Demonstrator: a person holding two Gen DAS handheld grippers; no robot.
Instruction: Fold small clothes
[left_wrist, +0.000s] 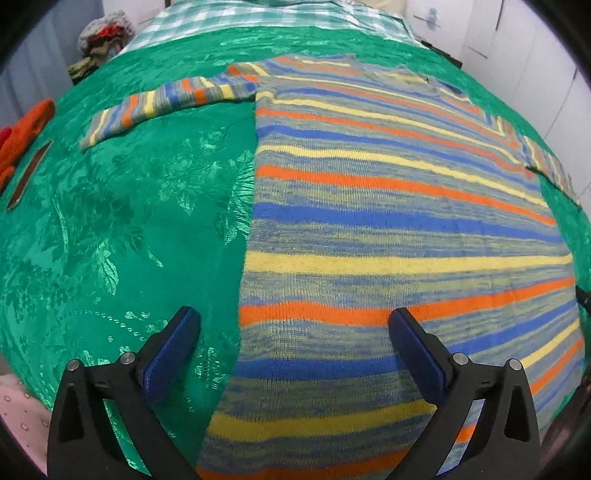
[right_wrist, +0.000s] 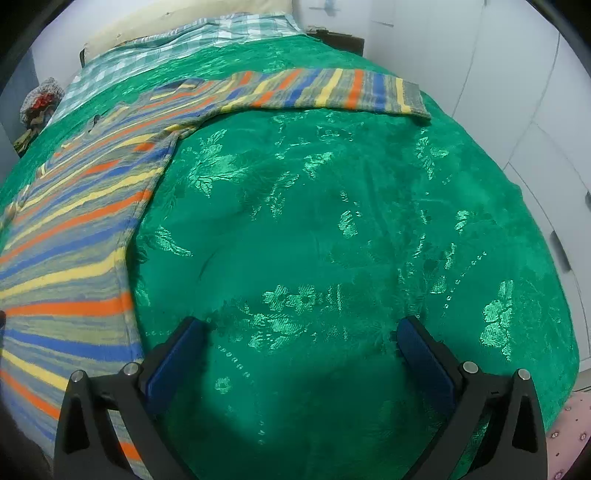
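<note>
On the bed, left wrist view: striped sweater (left_wrist: 388, 221) lies flat and unfolded on green bedspread (left_wrist: 129, 221), one sleeve (left_wrist: 166, 103) out at 10 o'clock.
Left gripper (left_wrist: 295, 328): jaws wide apart, empty, over the hem edge.
Right wrist view: sweater at 9 o'clock, other sleeve (right_wrist: 332, 90) at 12.
Right gripper (right_wrist: 301, 336): jaws spread, empty, above bare bedspread.
Progress: no fold made yet, apparently; everything remains.

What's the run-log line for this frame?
left tongs: open, over sweater edge | right tongs: open, over green bedspread | sweater: flat, unfolded, sleeves out
</note>
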